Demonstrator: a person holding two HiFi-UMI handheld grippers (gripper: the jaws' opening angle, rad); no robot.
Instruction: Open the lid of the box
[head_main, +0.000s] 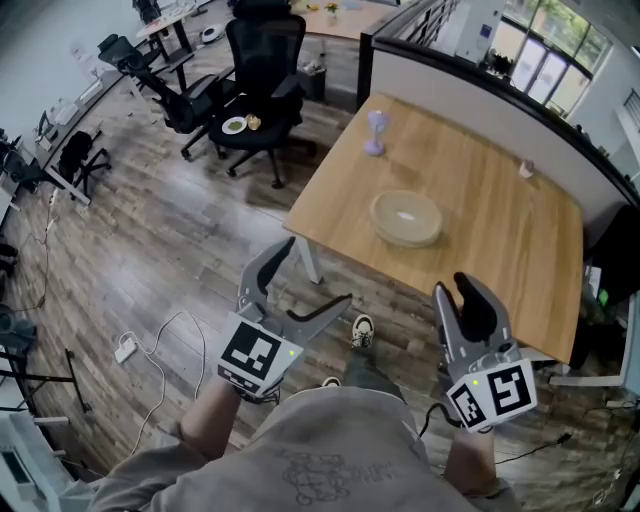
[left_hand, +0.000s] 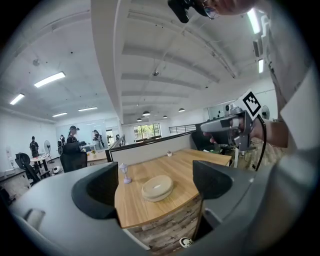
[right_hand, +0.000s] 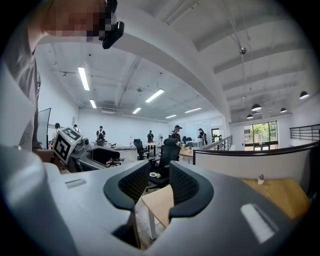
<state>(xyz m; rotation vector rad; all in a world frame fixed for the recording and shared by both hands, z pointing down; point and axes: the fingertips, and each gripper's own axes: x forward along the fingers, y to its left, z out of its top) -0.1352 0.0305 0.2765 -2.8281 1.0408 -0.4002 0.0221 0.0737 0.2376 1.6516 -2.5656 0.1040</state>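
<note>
L gripper (head_main: 318, 270) spread wide, empty; R gripper (head_main: 470, 288) narrowly parted, empty, both short of table (head_main: 490, 225); round lidded box (head_main: 406, 217) on it.

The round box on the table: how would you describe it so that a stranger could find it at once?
Find the light wooden table along the white partition. The box sits toward its near edge. It is wide, flat, round and cream, far larger than the small purple ornament behind it.
</note>
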